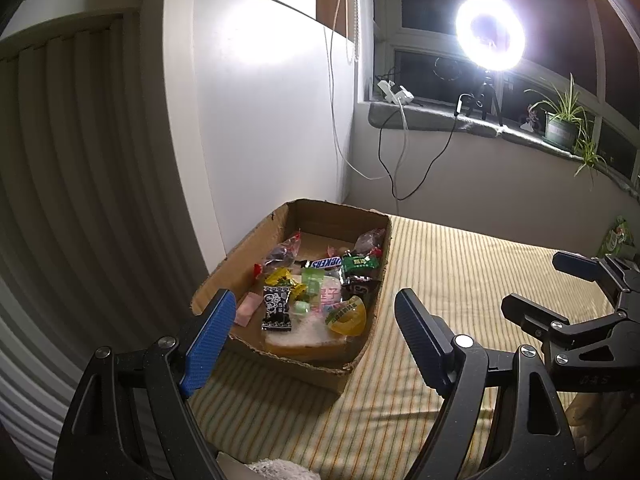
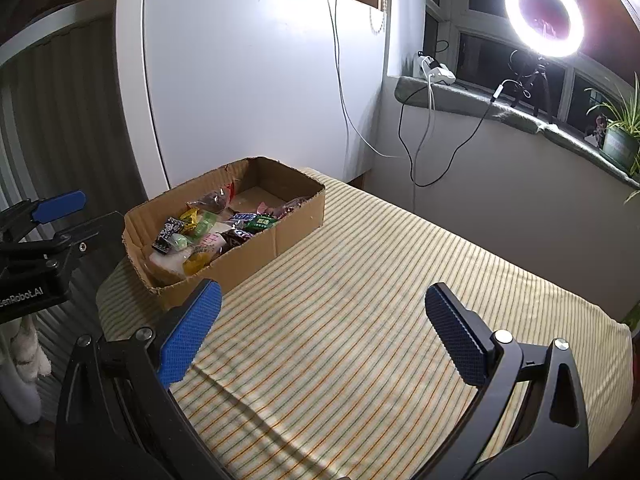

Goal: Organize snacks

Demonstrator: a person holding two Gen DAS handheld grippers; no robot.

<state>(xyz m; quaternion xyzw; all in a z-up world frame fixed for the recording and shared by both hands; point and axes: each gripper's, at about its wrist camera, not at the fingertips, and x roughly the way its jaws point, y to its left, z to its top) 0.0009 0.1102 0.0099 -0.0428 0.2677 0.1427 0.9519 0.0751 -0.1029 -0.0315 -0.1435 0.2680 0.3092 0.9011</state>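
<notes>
A shallow cardboard box stands on the striped tablecloth and holds several wrapped snacks, among them a Snickers bar, a black and white packet, a yellow jelly cup and a green packet. My left gripper is open and empty, just in front of the box's near end. My right gripper is open and empty, over the bare cloth to the right of the box. Each gripper also shows in the other's view, the right one and the left one.
The table with its striped cloth stands against a white cabinet. A ring light on a tripod, cables and a potted plant are on the window sill behind. A green packet lies at the cloth's far right.
</notes>
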